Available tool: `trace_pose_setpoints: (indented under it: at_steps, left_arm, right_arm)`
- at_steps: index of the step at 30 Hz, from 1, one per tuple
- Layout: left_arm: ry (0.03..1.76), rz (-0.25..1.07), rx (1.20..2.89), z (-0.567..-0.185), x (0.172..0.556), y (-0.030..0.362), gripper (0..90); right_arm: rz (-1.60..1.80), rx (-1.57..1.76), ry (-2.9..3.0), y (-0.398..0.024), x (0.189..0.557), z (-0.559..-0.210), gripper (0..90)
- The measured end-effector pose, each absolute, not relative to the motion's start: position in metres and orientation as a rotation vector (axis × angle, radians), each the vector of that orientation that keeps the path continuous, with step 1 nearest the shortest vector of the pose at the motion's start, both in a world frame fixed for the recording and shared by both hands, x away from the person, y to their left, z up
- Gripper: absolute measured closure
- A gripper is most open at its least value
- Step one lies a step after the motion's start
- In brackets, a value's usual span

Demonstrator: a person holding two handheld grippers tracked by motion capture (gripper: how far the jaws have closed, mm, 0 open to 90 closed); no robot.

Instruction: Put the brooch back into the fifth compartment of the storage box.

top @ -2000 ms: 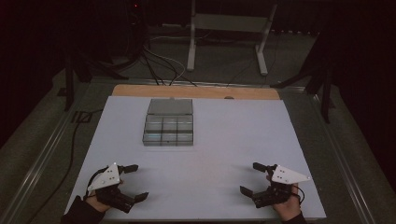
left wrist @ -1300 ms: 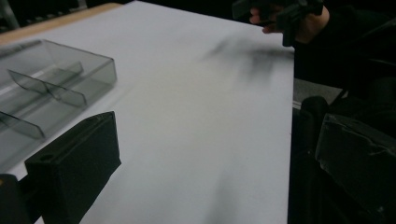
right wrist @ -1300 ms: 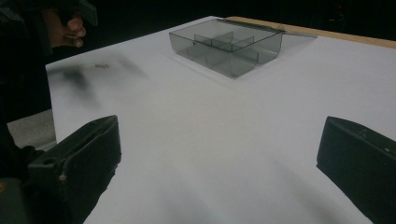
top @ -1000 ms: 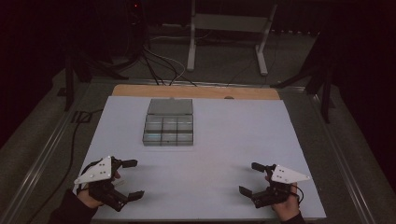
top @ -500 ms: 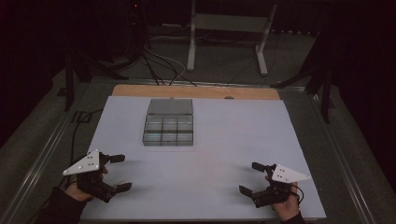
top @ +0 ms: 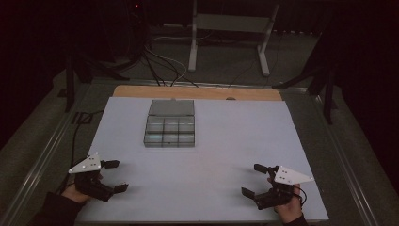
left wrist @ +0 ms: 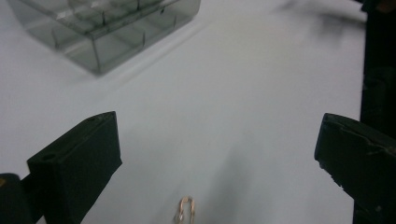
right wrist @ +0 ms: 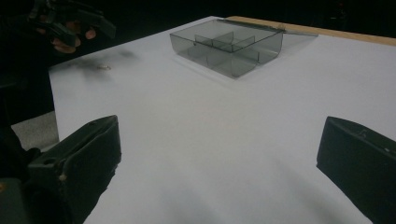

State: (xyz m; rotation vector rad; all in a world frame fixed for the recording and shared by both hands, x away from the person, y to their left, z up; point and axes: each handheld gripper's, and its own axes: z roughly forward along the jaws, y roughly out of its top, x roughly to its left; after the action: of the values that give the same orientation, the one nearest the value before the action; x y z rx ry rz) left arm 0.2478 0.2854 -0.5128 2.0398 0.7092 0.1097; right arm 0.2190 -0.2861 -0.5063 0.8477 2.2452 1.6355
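Note:
A clear grey compartment box with its lid laid open sits on the white table, toward the far middle; it also appears as the box and the box in the gripper views. My left gripper is open near the table's front left edge, held just above the surface. A small gold clip-like piece lies on the table between its jaws, close in; the same piece shows far off in the right gripper view. My right gripper is open at the front right, nothing between its jaws.
A wooden strip runs along the table's far edge. Beyond it stand a metal frame stand and cables on the floor. A metal rail borders the table's left side.
My left gripper has moved left and a little back toward the table's front left edge, staying open. The right gripper has stayed where it was.

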Motion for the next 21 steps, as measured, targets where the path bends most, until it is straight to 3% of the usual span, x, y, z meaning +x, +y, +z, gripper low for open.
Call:
trace_pose_setpoints:
  at_steps: [8,21]
  left_arm:
    - [0.73,0.071,2.197,-0.522,0.244,0.281,8.0]
    - [0.733,0.081,2.278,-0.528,0.243,0.29,36.9]
  right_arm:
    - [1.637,0.84,2.245,-0.287,0.219,-0.506,0.0]
    - [1.63,0.841,2.25,-0.286,0.219,-0.506,0.0]
